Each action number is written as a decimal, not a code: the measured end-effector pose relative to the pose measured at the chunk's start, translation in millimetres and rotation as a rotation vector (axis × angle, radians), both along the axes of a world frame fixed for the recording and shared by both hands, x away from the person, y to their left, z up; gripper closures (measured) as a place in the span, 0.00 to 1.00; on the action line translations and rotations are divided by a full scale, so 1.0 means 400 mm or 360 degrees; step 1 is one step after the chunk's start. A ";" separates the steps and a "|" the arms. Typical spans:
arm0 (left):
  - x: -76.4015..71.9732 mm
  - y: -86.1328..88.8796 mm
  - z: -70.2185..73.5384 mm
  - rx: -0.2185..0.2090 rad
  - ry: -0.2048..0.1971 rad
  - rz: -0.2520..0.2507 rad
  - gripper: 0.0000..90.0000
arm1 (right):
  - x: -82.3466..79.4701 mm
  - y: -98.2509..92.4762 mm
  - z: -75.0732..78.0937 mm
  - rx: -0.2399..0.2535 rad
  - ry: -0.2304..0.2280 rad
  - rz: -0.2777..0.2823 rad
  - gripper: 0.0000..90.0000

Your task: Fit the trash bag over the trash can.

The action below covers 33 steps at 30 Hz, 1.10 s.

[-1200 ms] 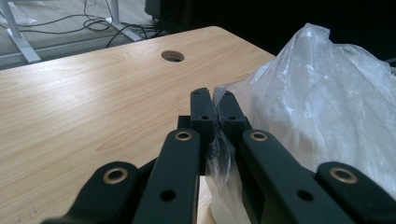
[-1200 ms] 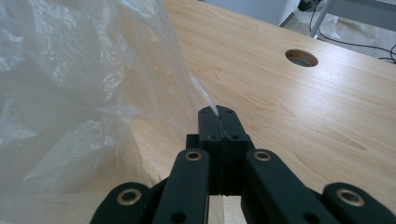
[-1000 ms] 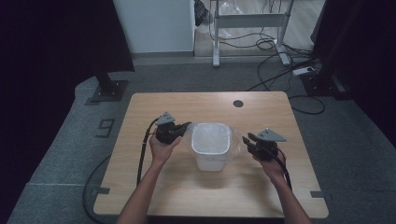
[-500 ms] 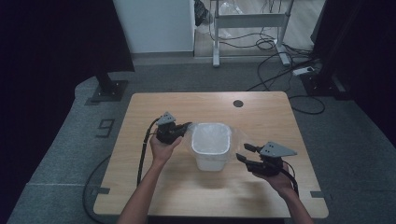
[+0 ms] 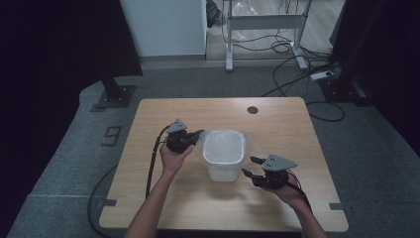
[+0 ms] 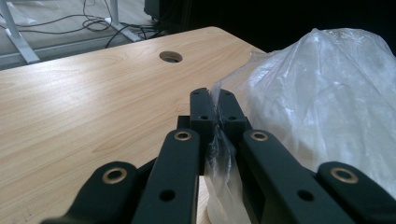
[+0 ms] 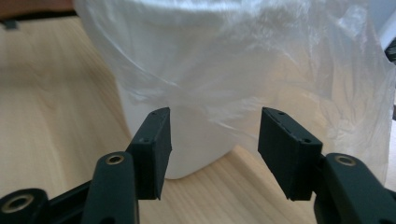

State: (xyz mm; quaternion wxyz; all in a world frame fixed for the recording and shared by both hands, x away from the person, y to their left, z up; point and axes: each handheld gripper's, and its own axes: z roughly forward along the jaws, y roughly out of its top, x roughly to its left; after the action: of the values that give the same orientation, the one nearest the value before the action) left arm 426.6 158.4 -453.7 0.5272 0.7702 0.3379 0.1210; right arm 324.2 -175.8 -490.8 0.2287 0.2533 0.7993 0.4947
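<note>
A small white bin [image 5: 223,166] stands mid-table, lined with a clear plastic bag [image 5: 224,144] that drapes over its rim. My left gripper [image 5: 197,136] sits at the bin's left rim, shut on a fold of the bag [image 6: 215,144]; the bag [image 6: 322,93] bulges to the right of its jaws. My right gripper [image 5: 249,166] is off the bin's near right corner and open. Its jaws have just been opening, with nothing between them. In the right gripper view the bin [image 7: 196,149] and the bag [image 7: 243,70] stand close beyond my right gripper [image 7: 215,140].
The wooden table [image 5: 297,129] has a round cable hole [image 5: 253,109] at the back right. Black cables trail from both grippers toward the near edge. A white desk frame [image 5: 262,22] and floor cables lie beyond the table; dark stands flank it.
My right gripper has pulled away from the bin's right side toward the table's near edge and its jaws have widened. The left gripper and the bin have stayed put.
</note>
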 end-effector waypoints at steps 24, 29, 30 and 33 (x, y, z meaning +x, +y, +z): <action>0.000 0.001 -0.006 0.0003 0.0006 0.0000 0.97 | 0.031 0.030 -0.088 0.0016 0.0270 -0.0092 0.99; -0.003 0.005 -0.006 0.0000 0.0006 -0.0001 0.97 | 0.031 0.047 -0.100 -0.0040 0.0310 -0.0068 0.99; -0.003 0.005 -0.006 -0.0001 0.0007 -0.0001 0.97 | 0.031 0.049 -0.102 -0.0040 0.0315 -0.0068 0.99; -0.004 0.008 -0.007 -0.0003 0.0007 0.0002 0.97 | 0.029 0.052 -0.109 -0.0041 0.0328 -0.0059 0.99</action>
State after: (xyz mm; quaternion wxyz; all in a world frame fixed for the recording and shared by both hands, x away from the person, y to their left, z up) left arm 425.1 161.7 -456.3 0.5270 0.7699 0.3396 0.1193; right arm 335.6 -155.1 -534.4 0.1577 0.3145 0.8201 0.4513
